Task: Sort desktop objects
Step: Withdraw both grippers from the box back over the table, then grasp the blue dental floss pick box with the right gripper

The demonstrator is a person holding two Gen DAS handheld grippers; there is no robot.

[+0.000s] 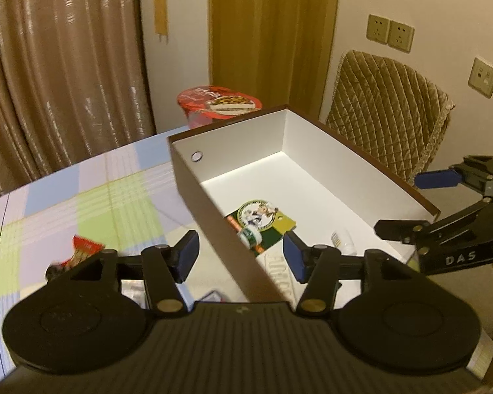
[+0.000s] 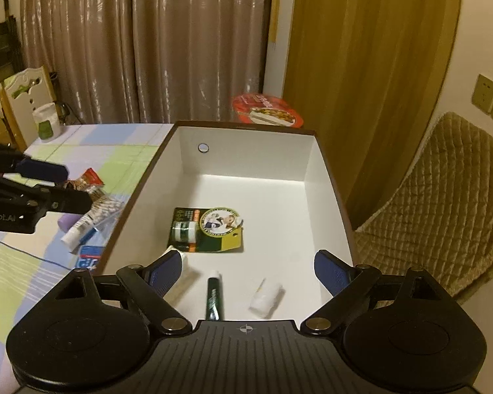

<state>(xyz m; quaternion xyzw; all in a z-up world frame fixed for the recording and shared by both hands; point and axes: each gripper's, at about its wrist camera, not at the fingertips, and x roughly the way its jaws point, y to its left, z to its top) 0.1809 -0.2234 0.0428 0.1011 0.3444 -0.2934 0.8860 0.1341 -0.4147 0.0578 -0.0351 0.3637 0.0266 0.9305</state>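
1. I see dim, warm yellowish room light throughout.
2. Brightest patch: the white box [image 2: 246, 177] floor under its far wall.
3. Fisheye bending and dark corners surround the box; the left-wrist view's snack packet [image 1: 83, 251] blurs.

An open rectangular box [image 2: 325, 177], white inside with a brown rim, stands on the checked tablecloth and holds a green-and-yellow blister card [image 2: 210, 229] lying flat, a dark green tube [image 2: 214, 298] and a small white roll [image 2: 267, 297], each apart from the others on the box floor. Outside its left wall lie a red snack packet [image 2: 90, 179], a bag of cotton swabs [image 2: 106, 208], a white tube [image 2: 77, 229] and a blue-and-white card [image 2: 88, 256], close together.
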